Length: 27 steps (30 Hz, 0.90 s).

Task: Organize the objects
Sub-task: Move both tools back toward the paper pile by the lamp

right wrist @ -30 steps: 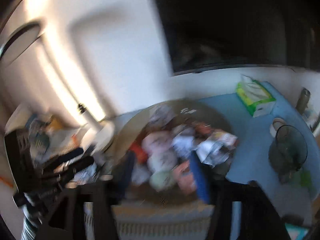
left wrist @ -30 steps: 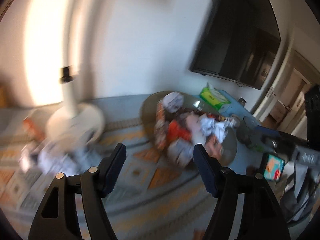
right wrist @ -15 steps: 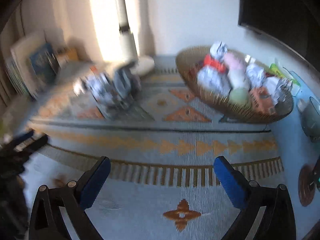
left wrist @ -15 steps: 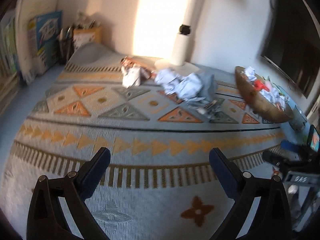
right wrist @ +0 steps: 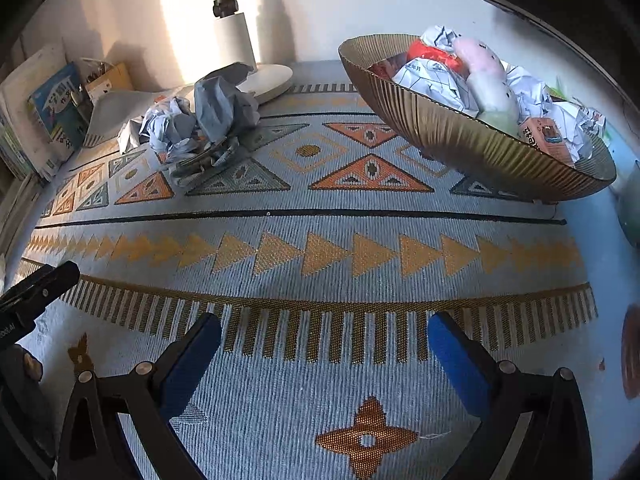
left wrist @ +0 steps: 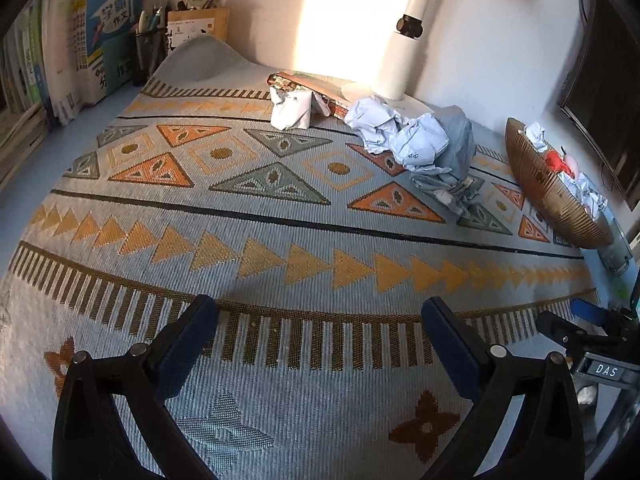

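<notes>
With my left gripper and right gripper both spread wide and empty, the crumpled papers lie far across the mat, where a loose pinch could tear them short of the bowl.

We look low across a patterned mat from both wrist cameras, each aimed forward between its own fingers toward the far wall, left view angled toward the books, right view nearer the bowl — both share the crumpled papers and lamp base.
</notes>
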Tool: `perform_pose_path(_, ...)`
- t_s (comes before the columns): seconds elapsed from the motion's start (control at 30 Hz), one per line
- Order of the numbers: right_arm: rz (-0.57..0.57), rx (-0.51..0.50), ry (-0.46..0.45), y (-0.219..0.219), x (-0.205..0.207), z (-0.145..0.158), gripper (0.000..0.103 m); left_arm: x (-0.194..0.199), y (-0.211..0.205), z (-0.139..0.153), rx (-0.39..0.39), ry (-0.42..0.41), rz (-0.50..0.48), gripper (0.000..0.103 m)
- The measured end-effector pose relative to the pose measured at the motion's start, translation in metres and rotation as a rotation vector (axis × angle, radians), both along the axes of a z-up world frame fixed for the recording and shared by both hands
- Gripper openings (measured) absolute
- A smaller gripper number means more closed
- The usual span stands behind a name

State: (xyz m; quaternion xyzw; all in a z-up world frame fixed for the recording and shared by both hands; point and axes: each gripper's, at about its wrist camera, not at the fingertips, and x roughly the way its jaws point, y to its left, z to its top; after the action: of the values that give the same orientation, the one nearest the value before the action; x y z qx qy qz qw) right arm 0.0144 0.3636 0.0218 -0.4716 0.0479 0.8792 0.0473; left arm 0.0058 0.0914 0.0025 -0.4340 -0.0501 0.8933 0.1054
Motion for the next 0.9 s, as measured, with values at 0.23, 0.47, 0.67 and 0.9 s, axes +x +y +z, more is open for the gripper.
perform_pose_path(0.23, 0.001, 0.036, -0.015, -0.003, -0.002, 0.0, 0.103, 0.001, 0.001, -0.001, -0.036, -0.005, -0.005, 0.102)
perform_pose_path(0.47, 0.008, 0.047, -0.02, -0.002, -0.005, 0.0, 0.103, 0.001, 0.001, -0.001, -0.038, -0.005, -0.005, 0.102)
perform_pose_path(0.67, 0.015, 0.047, -0.021, -0.002, -0.008, 0.0, 0.103, 0.0, 0.012, -0.004, -0.124, -0.019, -0.017, 0.102)
perform_pose_path(0.9, 0.013, 0.047, -0.021, -0.002, -0.007, 0.001, 0.103, 0.0, 0.019, -0.006, -0.183, -0.028, -0.025, 0.103)
